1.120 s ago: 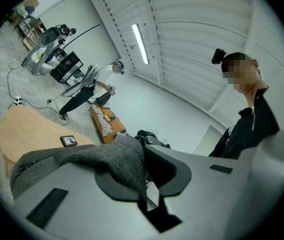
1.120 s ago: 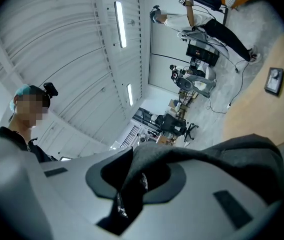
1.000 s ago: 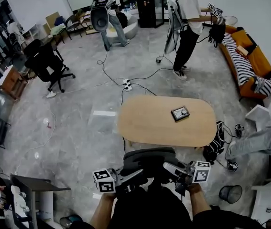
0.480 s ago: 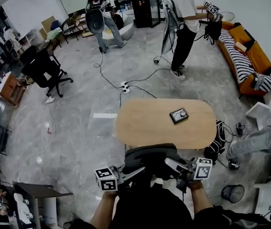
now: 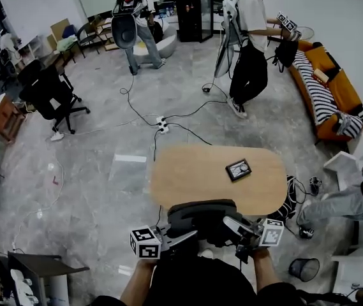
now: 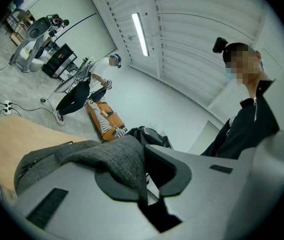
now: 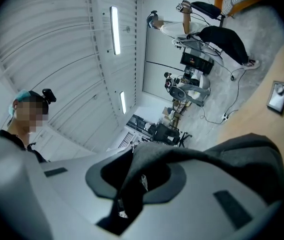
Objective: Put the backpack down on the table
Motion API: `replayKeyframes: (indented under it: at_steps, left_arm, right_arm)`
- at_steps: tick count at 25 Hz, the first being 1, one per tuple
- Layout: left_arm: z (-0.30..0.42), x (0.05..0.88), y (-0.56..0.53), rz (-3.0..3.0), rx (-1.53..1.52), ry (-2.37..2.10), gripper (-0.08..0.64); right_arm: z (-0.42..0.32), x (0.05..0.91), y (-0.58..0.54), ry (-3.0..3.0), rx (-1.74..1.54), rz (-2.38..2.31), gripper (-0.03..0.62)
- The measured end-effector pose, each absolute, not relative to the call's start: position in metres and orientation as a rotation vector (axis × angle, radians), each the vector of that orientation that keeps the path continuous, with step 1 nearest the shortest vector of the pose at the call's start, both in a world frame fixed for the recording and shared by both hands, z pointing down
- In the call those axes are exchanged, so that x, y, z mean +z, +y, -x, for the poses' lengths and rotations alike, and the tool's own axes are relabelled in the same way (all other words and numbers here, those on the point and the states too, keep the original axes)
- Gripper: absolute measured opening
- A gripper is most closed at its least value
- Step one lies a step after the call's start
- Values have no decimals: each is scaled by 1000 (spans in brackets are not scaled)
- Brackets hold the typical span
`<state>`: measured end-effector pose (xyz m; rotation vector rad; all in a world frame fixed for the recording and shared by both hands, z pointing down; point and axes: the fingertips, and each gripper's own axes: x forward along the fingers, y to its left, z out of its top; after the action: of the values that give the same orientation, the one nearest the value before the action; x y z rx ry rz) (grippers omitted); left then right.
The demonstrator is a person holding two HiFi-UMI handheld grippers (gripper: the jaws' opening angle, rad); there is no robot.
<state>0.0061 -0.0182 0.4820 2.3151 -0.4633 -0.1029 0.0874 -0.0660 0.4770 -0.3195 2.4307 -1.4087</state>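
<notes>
At the near edge of the smooth, oval wooden table (image 5: pixel 187 183): soft grey woven backpack (image 5: pixel 201 214), fabric pinched in the nearly closed jaws of left gripper (image 5: pixel 191 234) and right gripper (image 5: pixel 229 222).

Power strip (image 5: pixel 162 125) lies on grey floor (image 5: pixel 98 171). Black office chair (image 5: pixel 46 89) well left of it, standing person (image 5: pixel 250 50) right, orange striped sofa (image 5: pixel 342 85) far right, black cabinet (image 5: pixel 188 14) beyond, dial box (image 5: pixel 238 169) nearer.

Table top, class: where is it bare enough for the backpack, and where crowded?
Bare: the left half of the table, from its left rim to the small black device, and a narrower strip right of it. Crowded: around the device, and the near edge, where the backpack overlaps.
</notes>
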Motion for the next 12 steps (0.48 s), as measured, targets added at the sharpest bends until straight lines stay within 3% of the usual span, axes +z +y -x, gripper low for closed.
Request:
replayKeyframes:
  at_steps: [12]
  left_arm:
    - [40, 516, -85, -2255, -51, -341, 46]
  right_arm:
    - [-46, 508, -128, 2368, -1482, 497, 59]
